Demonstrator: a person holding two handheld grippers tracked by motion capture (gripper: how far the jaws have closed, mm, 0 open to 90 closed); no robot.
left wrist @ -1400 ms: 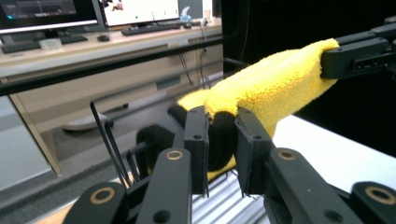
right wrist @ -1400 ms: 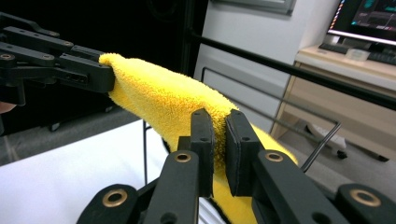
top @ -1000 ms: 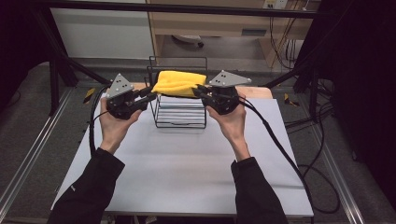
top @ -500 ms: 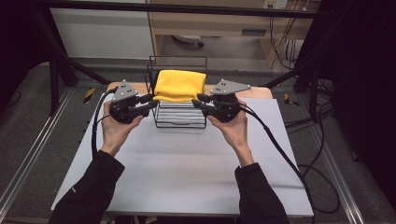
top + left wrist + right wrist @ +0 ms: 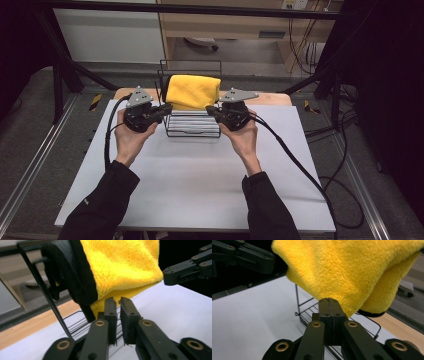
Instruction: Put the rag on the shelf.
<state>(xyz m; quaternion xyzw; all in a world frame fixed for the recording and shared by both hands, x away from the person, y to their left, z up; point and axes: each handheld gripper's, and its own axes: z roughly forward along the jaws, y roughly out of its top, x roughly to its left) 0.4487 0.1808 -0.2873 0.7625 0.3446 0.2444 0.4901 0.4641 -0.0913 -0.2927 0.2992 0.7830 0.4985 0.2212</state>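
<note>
On the bench (image 5: 200, 190) there is one wire rack (image 5: 192, 125), and one yellow cloth (image 5: 192, 91) hangs over its top bar. Two grippers are there, one in each hand of the person, and one cable (image 5: 295, 160) trails from each of them. The left gripper (image 5: 167, 107) is at the left end of the cloth and the right gripper (image 5: 210, 109) is at the right end, so the cloth lies between the two.

In the left gripper view, the left gripper (image 5: 119, 302) has its jaws nearly together, with a thin gap between them. The tips stand just under the lower edge of the cloth (image 5: 120, 267), and I cannot tell if a fold of it is caught between them. The black frame of the rack (image 5: 72, 277) is just to the left of the cloth.

In the right gripper view, the right gripper (image 5: 329, 300) is clenched, the two jaws pressed flat against each other. The tips touch the lower edge of the cloth (image 5: 344, 270), but nothing shows between them. The wires of the rack (image 5: 312, 310) are behind and below.

Compared with one second ago, both grippers are lower: before they were level with the top of the cloth, now they are at its lower edge. The jaws of both have just been closing. The cloth has stayed on the rack.
</note>
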